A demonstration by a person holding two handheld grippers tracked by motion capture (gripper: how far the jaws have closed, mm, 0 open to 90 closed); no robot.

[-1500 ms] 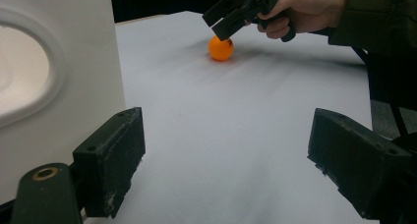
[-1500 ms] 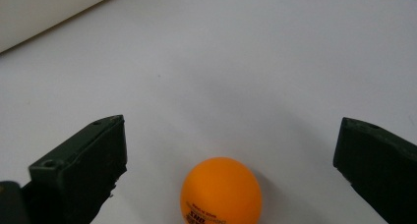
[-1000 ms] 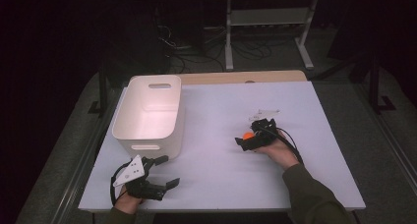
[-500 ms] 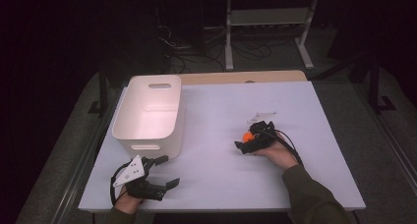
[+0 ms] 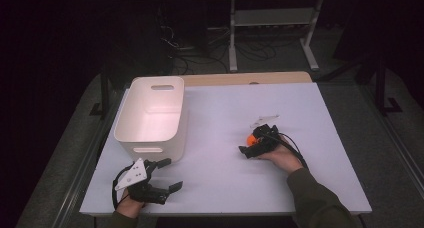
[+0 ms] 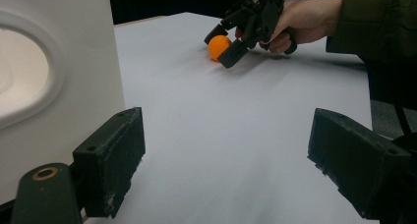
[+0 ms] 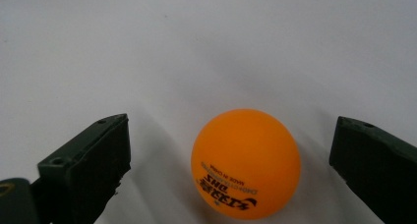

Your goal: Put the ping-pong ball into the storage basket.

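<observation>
While the left gripper (image 5: 167, 174) is idling spread by the bin (image 5: 150, 115), the right gripper (image 7: 231, 170) is straddling the ball (image 7: 246, 162) on the counter (image 5: 215, 138), jaws unclosed, with grasping and binning seemingly remaining.

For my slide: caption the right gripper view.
Open right gripper straddles an orange ball on the white table.

The orange ball (image 7: 246, 164) looks smooth matt plastic, the white bin (image 5: 151, 115) smooth plastic, the table (image 5: 215, 113) matt.
</observation>
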